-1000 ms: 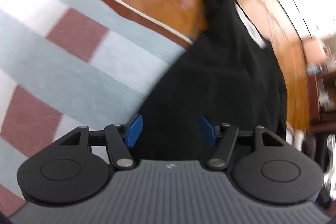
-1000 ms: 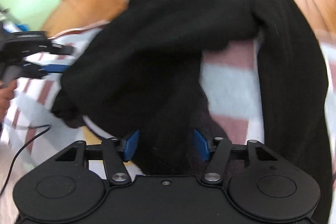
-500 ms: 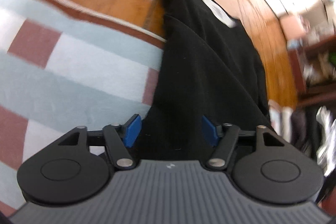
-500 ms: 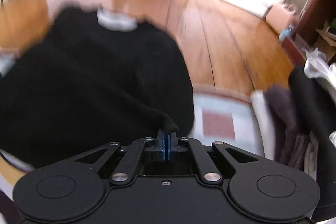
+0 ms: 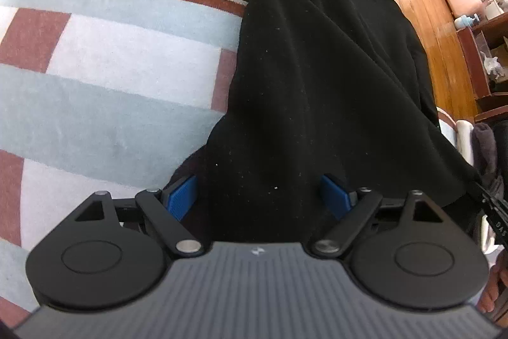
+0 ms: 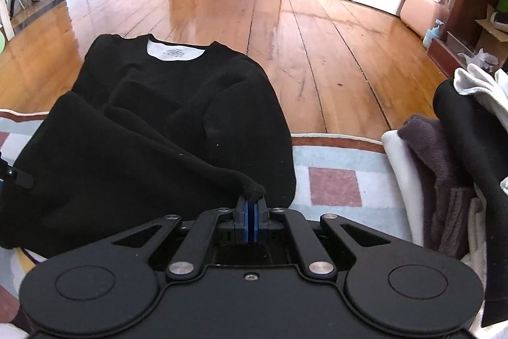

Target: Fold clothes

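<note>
One checked rug (image 5: 111, 91) covers the wooden floor (image 6: 317, 30); one black sweater (image 6: 165, 123) lies across its edge, neck on bare boards; one heap of clothes (image 6: 444, 154) sits right; right tongs (image 6: 253, 205) stay pressed on its hem, as half a second ago; left tongs (image 5: 260, 199) remain spread over the fabric, now sharp.

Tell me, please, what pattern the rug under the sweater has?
The rug has pale blue, white and brownish-red blocks with a brown border; the left wrist view shows it best.
</note>
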The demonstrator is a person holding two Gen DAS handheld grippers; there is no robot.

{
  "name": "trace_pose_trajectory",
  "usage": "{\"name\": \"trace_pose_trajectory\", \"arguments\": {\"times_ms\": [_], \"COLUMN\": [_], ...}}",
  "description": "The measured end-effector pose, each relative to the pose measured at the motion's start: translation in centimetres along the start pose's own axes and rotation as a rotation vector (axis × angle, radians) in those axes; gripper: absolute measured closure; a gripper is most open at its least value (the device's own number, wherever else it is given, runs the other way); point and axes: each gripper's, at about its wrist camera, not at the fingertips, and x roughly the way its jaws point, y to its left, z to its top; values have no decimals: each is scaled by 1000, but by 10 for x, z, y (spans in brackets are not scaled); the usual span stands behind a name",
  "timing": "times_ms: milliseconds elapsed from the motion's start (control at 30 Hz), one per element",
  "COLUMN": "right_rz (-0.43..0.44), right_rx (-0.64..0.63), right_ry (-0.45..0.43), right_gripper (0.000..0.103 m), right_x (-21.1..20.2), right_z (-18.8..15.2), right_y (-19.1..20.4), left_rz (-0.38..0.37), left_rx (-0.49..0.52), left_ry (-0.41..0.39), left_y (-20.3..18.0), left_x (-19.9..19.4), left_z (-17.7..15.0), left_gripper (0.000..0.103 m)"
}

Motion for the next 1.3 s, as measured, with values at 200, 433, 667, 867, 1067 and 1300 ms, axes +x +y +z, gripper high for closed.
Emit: {"name": "trace_pose_trajectory", "arguments": {"times_ms": [200, 433, 667, 867, 1067, 1300], "right_rz": [27, 311, 272, 206, 168, 387], "right_rx": [4, 205, 40, -3, 33, 19], "right_ry": [9, 11, 213, 289, 175, 56], "right_gripper": [100, 100, 98, 98, 66, 48], "right_x": [2, -48, -15, 0, -18, -31], "right_z": [-1, 11, -38, -53, -29, -7], "right_y": [2, -16, 16, 31, 22, 44], "left_rz": [-25, -73, -156, -177, -373, -557], "left_rx": [9, 90, 72, 55, 66, 31], "left_ry": [-90, -269, -299, -222, -186, -66], "left_y": [-10, -11, 5, 12, -3, -36], "left_x": [3, -67, -106, -86, -71, -16], "left_z": [-9, -5, -8, -11, -14, -10], "left_gripper": [36, 95, 95, 95, 95, 95]}}
